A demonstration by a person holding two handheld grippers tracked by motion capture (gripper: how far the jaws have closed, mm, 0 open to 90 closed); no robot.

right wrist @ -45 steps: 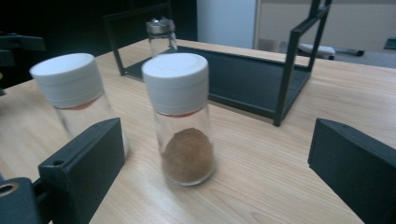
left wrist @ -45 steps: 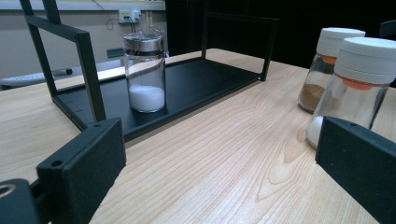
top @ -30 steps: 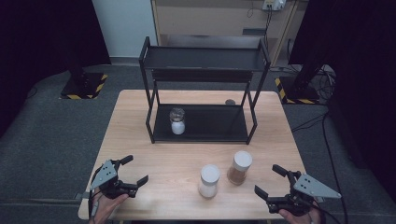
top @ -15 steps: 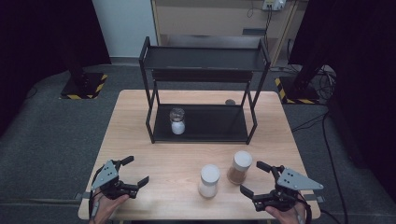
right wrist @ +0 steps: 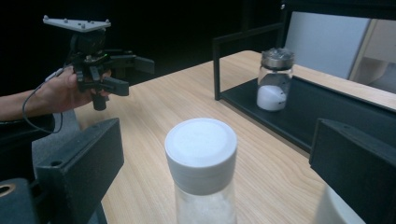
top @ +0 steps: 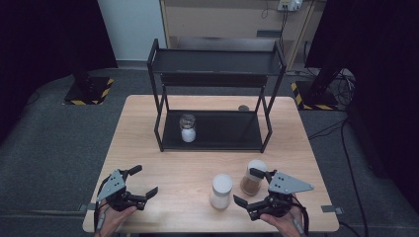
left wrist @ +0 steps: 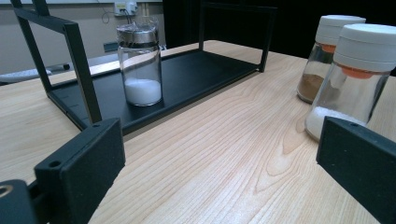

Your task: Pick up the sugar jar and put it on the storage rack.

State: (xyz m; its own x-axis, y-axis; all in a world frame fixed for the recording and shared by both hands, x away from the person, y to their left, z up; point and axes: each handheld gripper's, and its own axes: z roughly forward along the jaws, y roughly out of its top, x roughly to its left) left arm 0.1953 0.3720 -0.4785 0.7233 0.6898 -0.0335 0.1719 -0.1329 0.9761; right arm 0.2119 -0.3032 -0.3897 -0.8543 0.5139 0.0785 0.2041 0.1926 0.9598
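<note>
Jaws on both grippers are standing wide open, gripping nothing. Right gripper (top: pixel 251 186) is sitting near the worktop's (top: pixel 148 123) front edge, right of centre, held by a hand at that edge. Its jaws are pointing toward two white-capped jars: the white-powder jar (top: pixel 221 191) just left of the jaws, and the brown-powder jar (top: pixel 253 177) just beyond them; whether either jaw is touching the brown-powder jar cannot be told. In the right gripper view the white-powder jar (right wrist: pixel 201 171) is standing upright between the two jaws, close to the camera. Both jars are standing close beside each other, in the front half of the worktop, ahead of the black rack (top: pixel 216 64).

Left gripper (top: pixel 141 180) is resting near the front left corner, well apart from the jars, held in a hand (right wrist: pixel 65 89) with a cable trailing from it.

Glass shaker (top: pixel 187 128) with a metal top, holding white powder, is standing upright on the rack's lower shelf, toward its left end. Small dark round object (top: pixel 243 107) is lying near the worktop's back edge, behind the rack.
</note>
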